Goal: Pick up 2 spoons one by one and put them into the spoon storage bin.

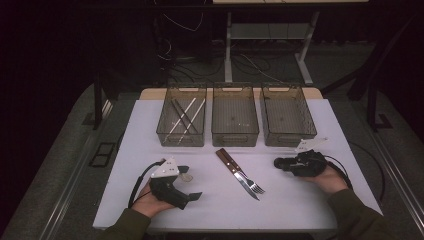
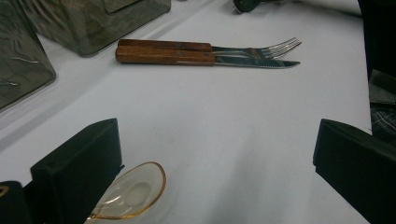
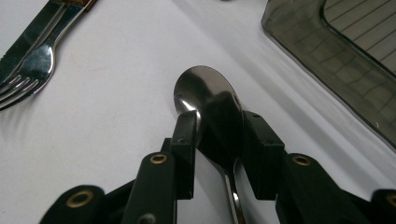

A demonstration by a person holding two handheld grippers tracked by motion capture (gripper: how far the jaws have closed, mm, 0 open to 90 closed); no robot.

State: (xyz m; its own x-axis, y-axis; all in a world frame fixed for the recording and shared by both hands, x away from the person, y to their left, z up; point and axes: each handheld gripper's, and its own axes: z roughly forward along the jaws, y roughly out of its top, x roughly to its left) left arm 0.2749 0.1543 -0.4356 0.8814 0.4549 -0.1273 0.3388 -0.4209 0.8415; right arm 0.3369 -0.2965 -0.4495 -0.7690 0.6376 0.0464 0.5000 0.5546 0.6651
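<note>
shiny steel spoon (image 3: 208, 100) — rounded bowl, slim handle, between black fingers (image 3: 186, 140)

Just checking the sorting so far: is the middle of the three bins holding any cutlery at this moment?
No, the middle bin shows a bare ribbed floor, while the left bin holds several long utensils.

Olive-green sleeves on both forearms; left gripper (image 1: 188, 185) black and blocky, topped with a grey three-cornered plate, trailed by a looping black cable; right gripper (image 3: 218, 140) likewise black with grey plate and cable; brass-coloured rivets along its linkage arms, small dark screws near the jaw tips; matte rectangular pads (image 2: 81, 161) on the left one.
</note>
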